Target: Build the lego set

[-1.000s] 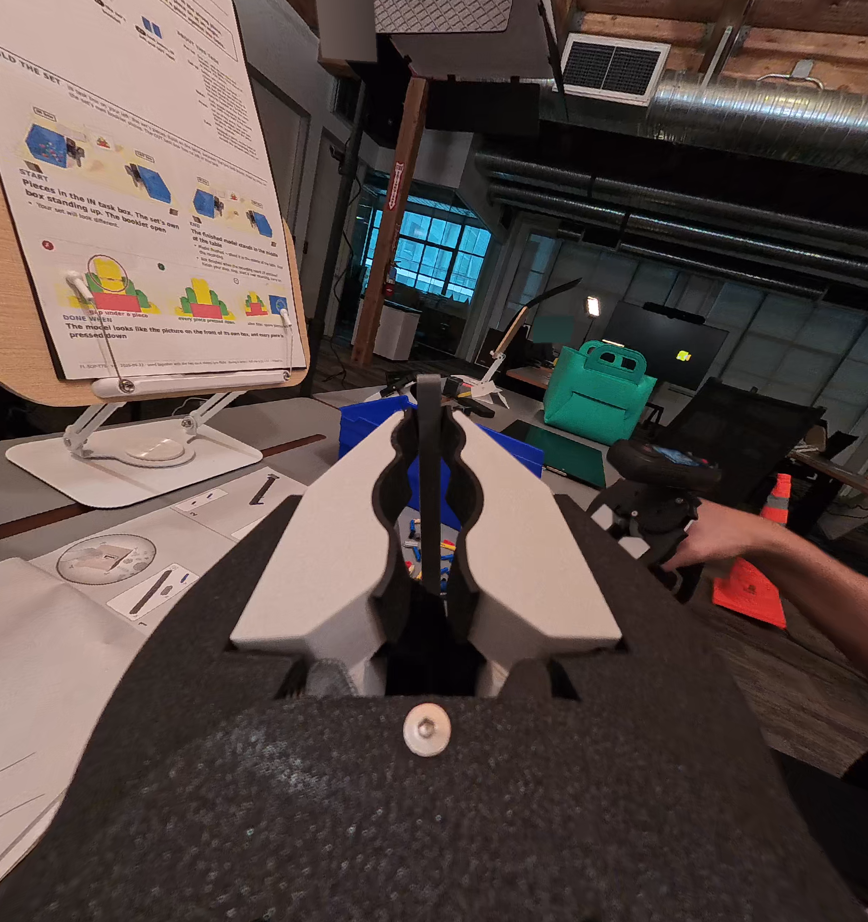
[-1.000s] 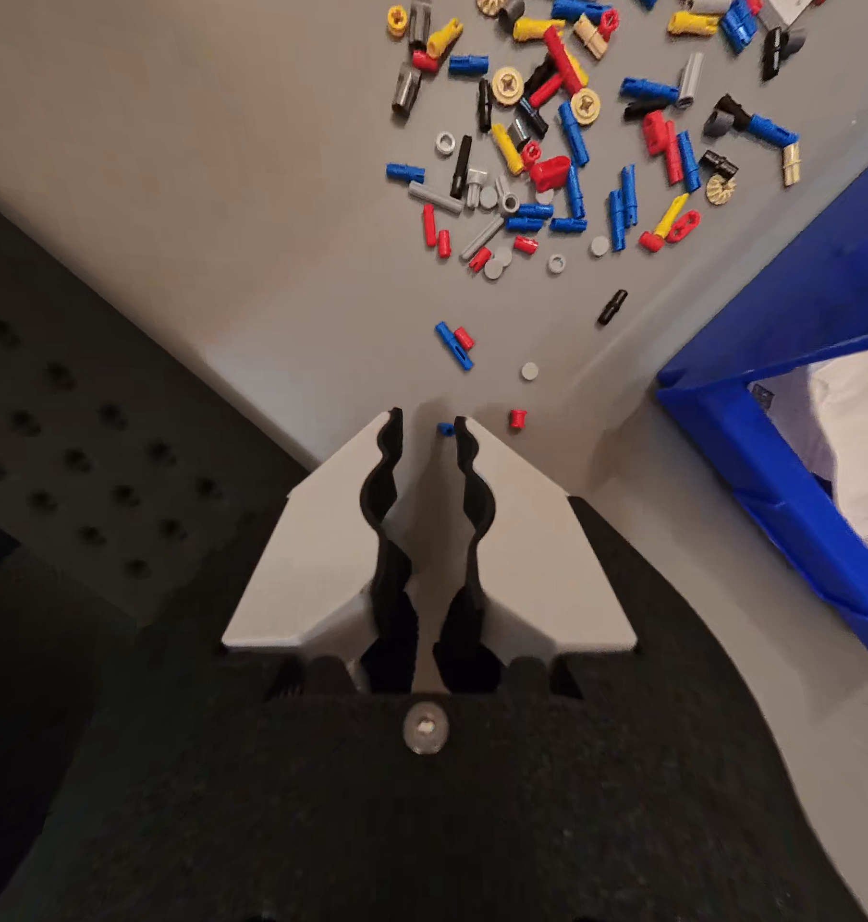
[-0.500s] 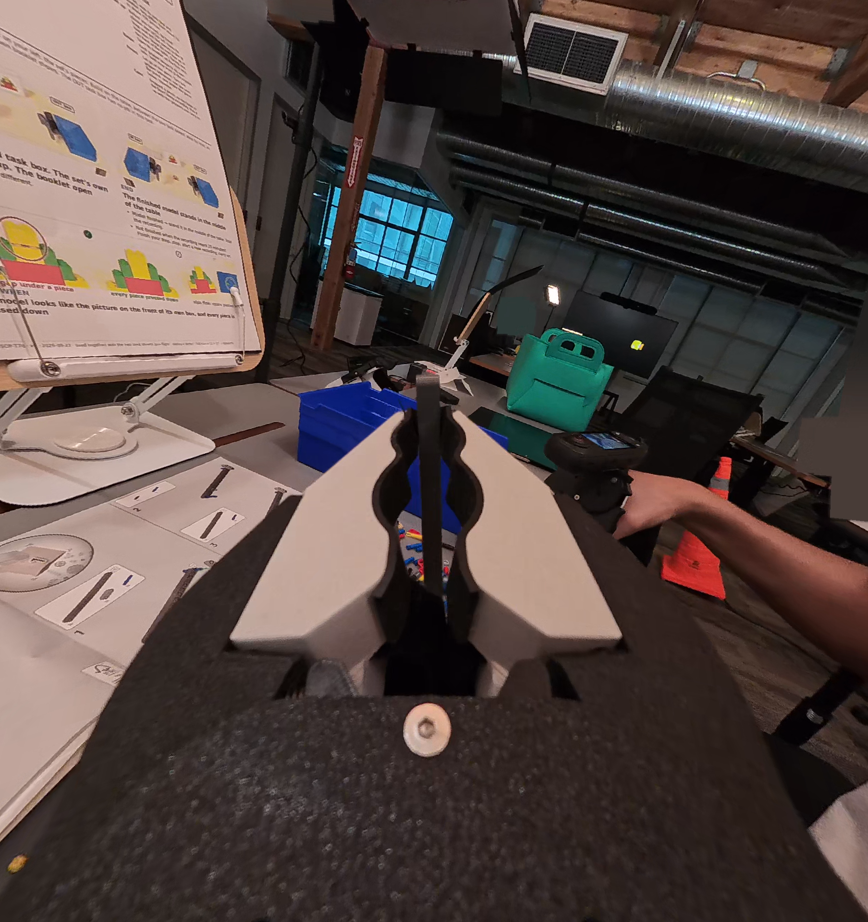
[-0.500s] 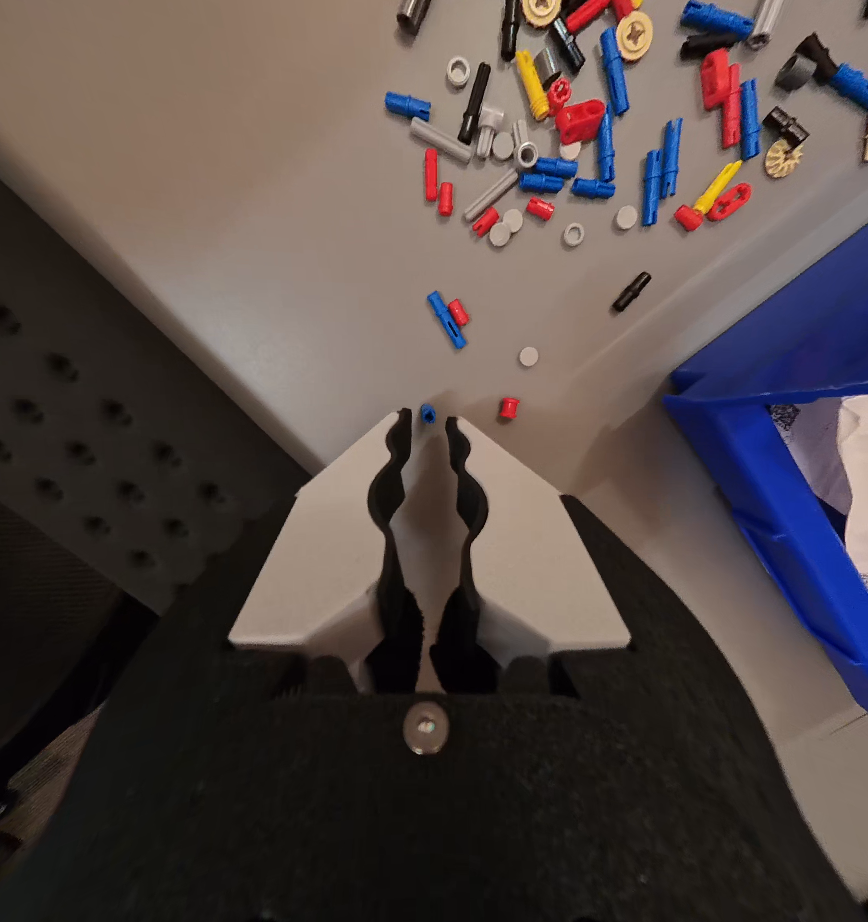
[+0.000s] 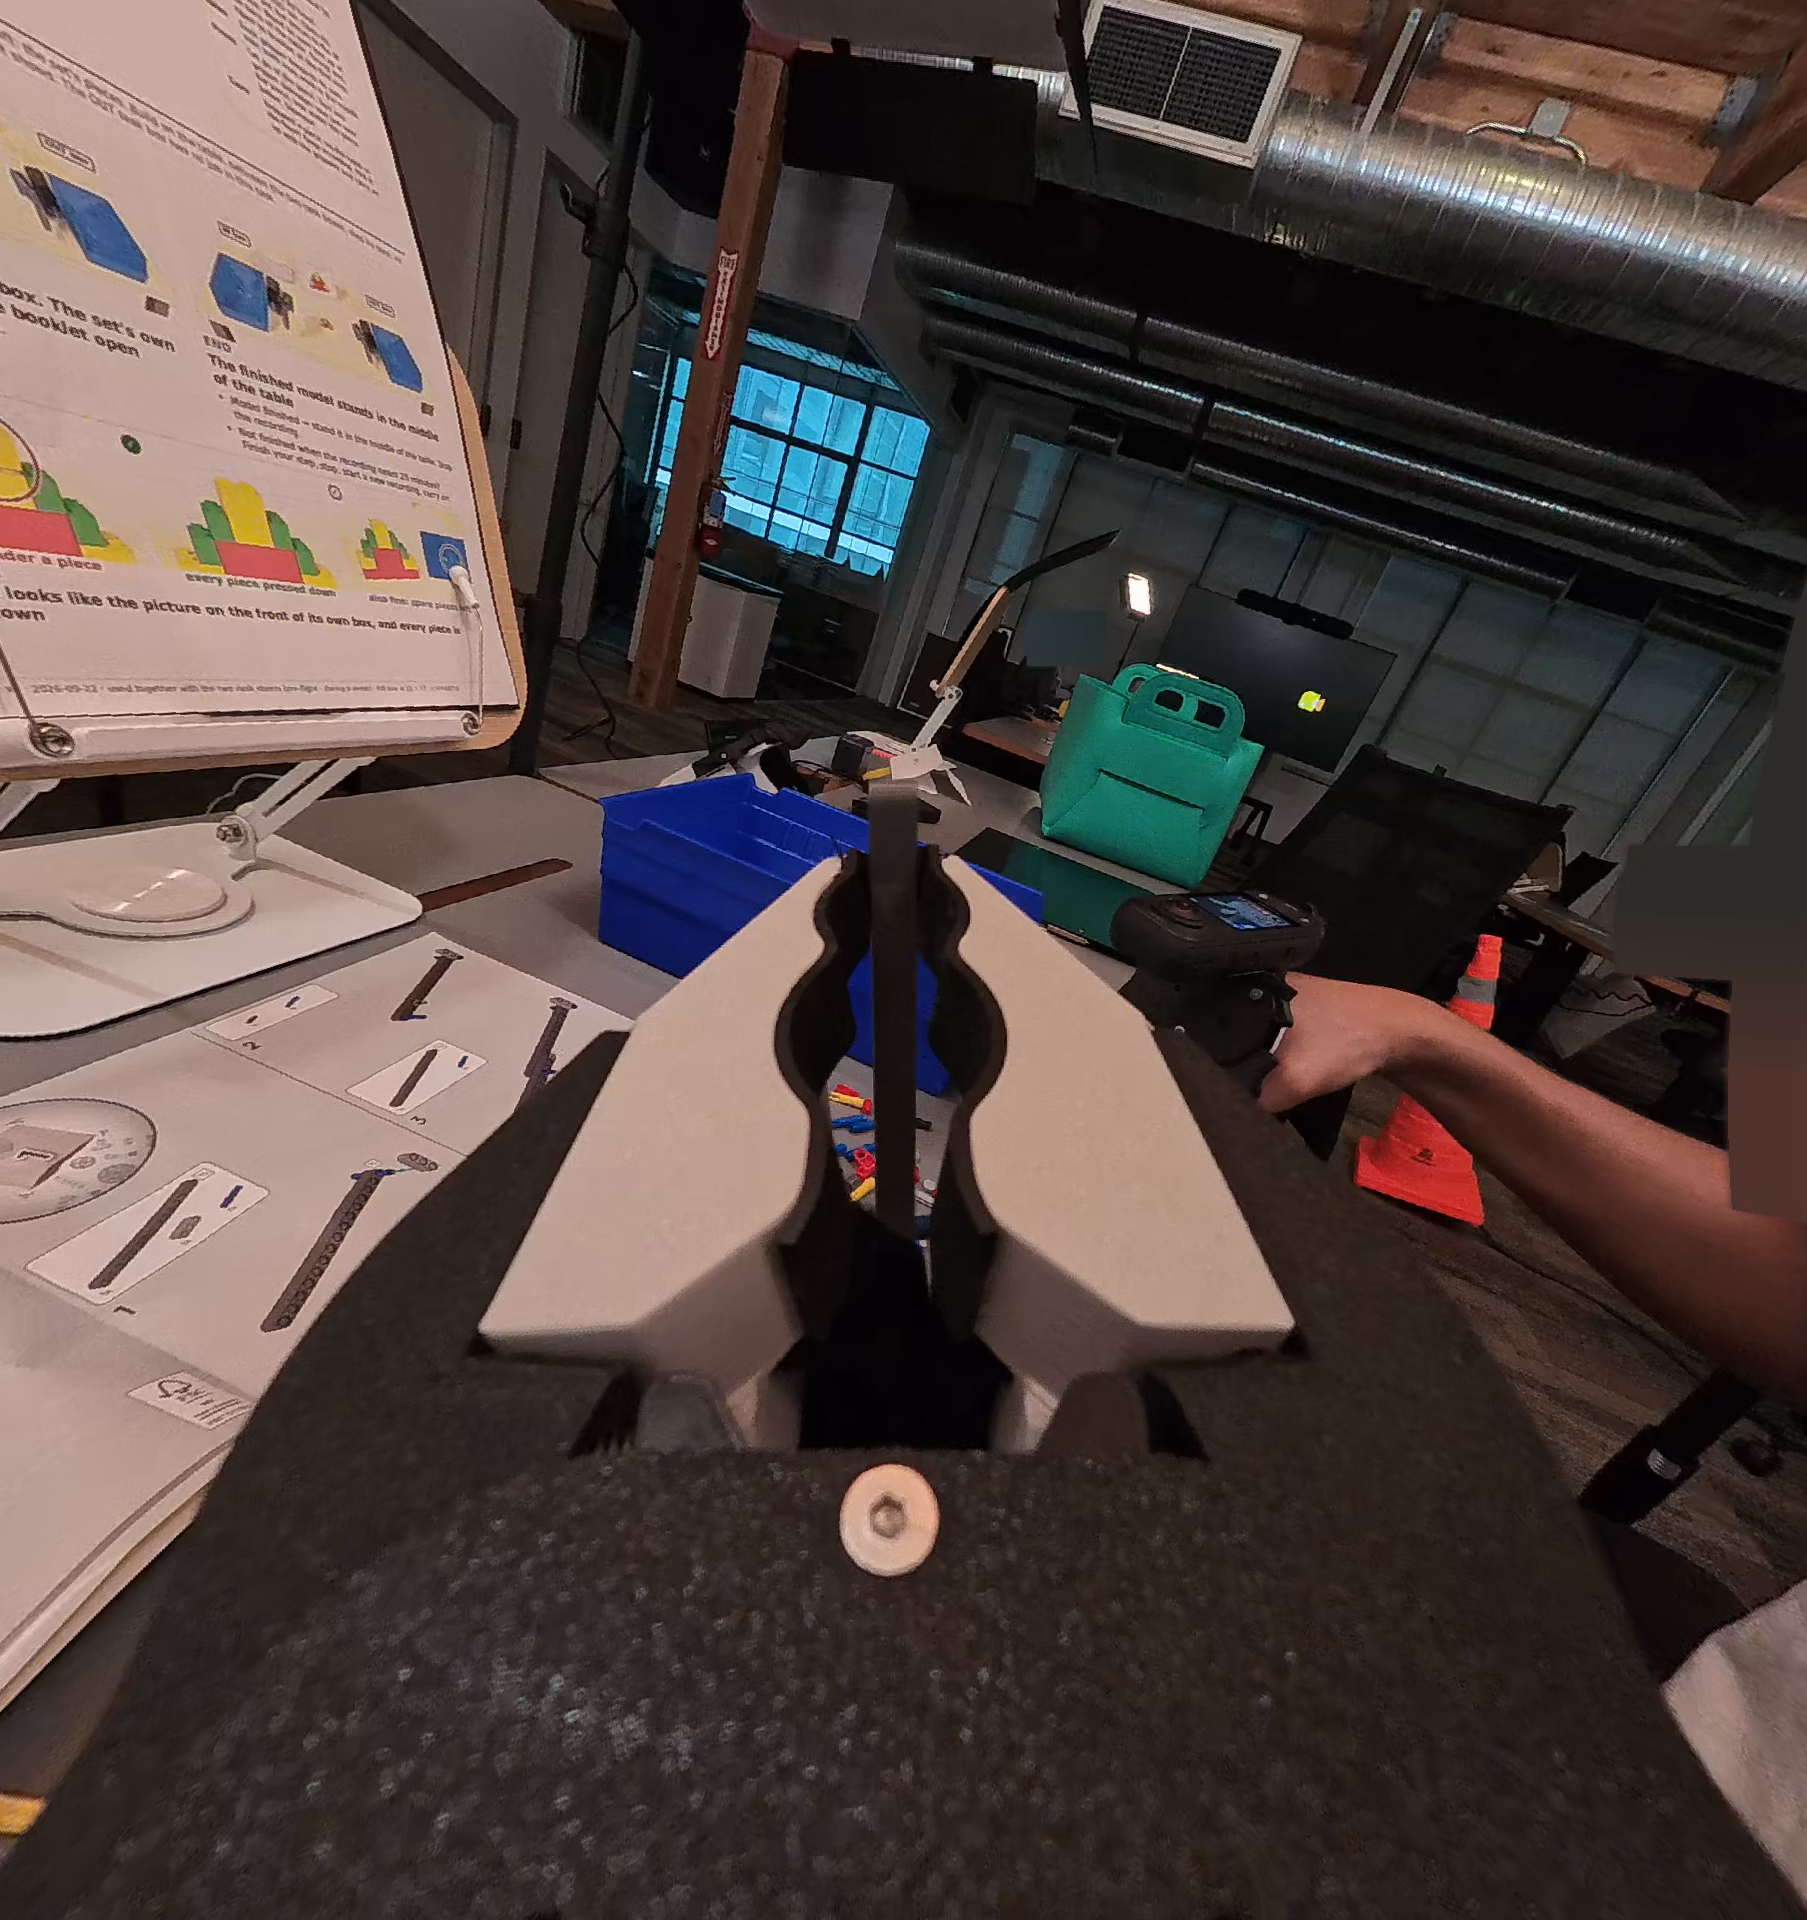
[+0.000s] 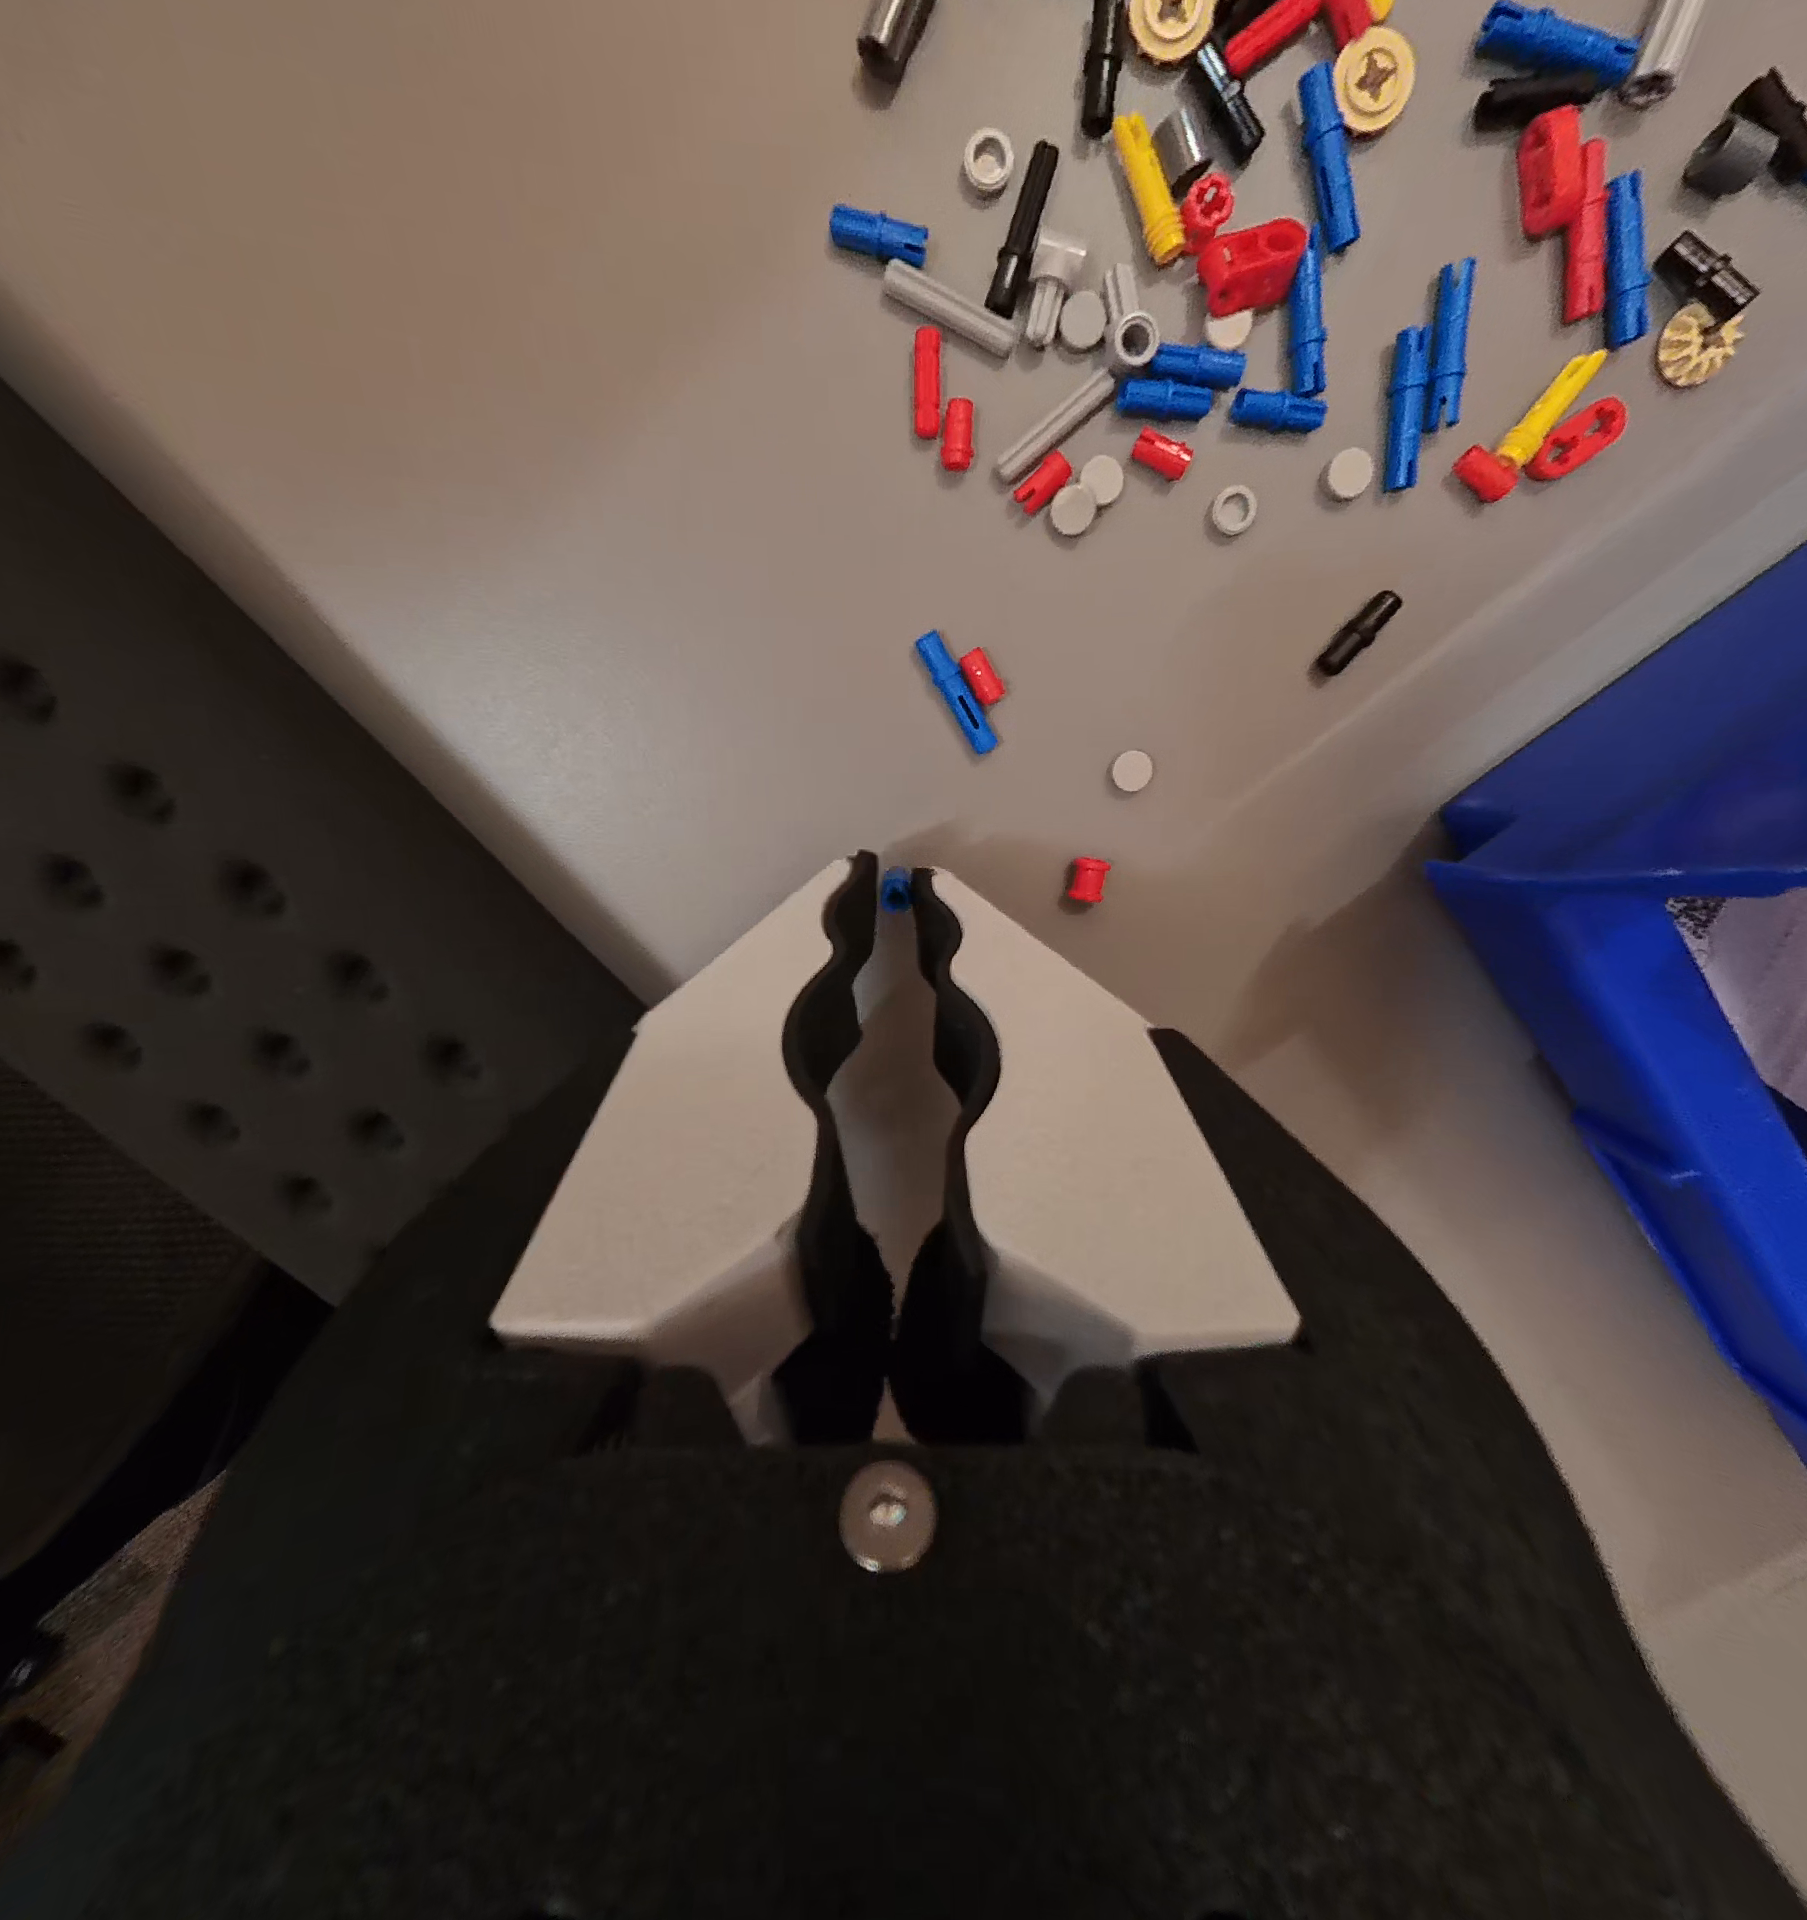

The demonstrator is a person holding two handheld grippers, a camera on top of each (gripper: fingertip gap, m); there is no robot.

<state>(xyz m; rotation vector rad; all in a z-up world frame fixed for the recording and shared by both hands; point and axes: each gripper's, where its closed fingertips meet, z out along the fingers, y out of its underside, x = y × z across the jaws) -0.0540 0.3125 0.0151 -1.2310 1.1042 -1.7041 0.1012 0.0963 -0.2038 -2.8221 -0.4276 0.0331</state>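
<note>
My left gripper [image 5: 894,862] is shut on a long black beam [image 5: 894,997]. The beam is seen edge-on, stands up past the fingertips, and is held above the table. My right gripper [image 6: 892,881] points down at the grey table [image 6: 463,364]. Its tips are closed on a small blue pin [image 6: 893,891], seen end-on. A scatter of small blue, red, yellow, grey and black pieces [image 6: 1294,291] lies beyond it. The nearest are a blue pin with a red bush [image 6: 956,686], a red bush [image 6: 1086,878] and a grey round tile [image 6: 1131,771]. A hand [image 5: 1325,1049] holds the right gripper's camera body [image 5: 1216,925].
A blue bin [image 6: 1657,1039] stands right of the right gripper and also shows in the left wrist view [image 5: 712,883]. An open instruction booklet [image 5: 203,1143] lies at the left, behind it a sheet on a stand [image 5: 203,416]. A black perforated board [image 6: 151,935] borders the table's left. Tip to tip, the grippers are about 35 centimeters apart.
The right gripper's jaws have narrowed from open onto the small blue pin. The left gripper, still holding the black beam, has turned to the right, so the stand has slid left in view.
</note>
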